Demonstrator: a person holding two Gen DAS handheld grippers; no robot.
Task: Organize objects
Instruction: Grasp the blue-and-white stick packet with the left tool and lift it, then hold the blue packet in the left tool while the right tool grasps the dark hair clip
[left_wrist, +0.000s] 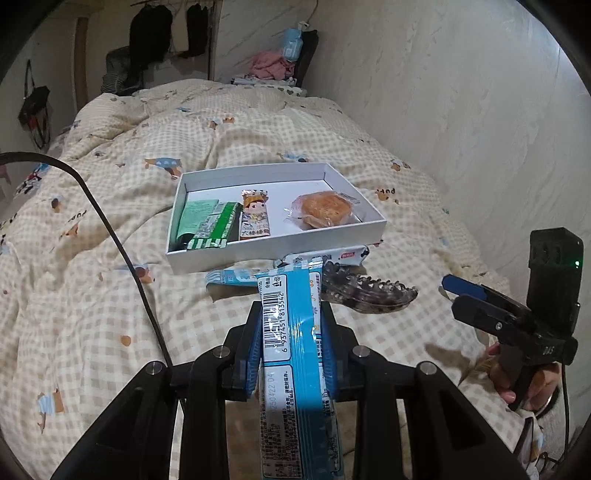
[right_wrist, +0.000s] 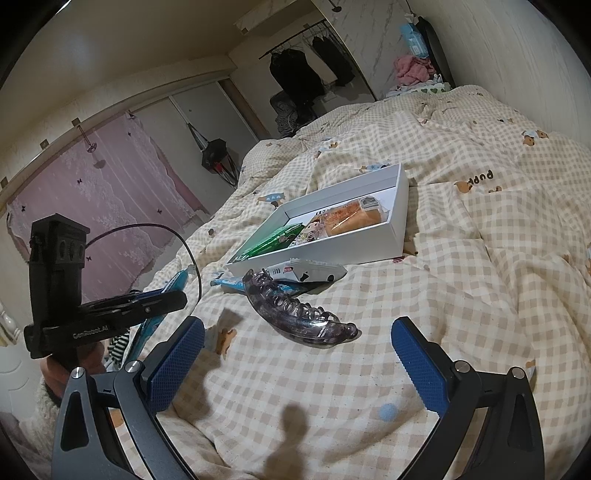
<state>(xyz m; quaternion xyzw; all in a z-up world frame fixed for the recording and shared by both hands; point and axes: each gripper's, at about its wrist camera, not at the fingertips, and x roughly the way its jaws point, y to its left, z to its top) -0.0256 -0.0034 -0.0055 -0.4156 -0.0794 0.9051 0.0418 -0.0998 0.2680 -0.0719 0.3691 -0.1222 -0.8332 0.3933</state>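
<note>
The right gripper (right_wrist: 297, 363) stands with its blue pads wide apart at six o'clock, nothing between them, above the checked quilt (right_wrist: 461, 288). Just beyond, near centre, lies a clear dark hair claw clip (right_wrist: 295, 314). Toward twelve o'clock a white box (right_wrist: 332, 247) holds a wrapped bun (right_wrist: 352, 219) and green packets (right_wrist: 273, 242). At nine o'clock the left gripper (right_wrist: 162, 301) clamps a blue wrapper (right_wrist: 147, 332).

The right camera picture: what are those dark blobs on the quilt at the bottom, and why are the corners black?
Right wrist view: the blobs are shadows on the quilt; black corners are the fisheye lens edge, also in the left wrist view.
</note>
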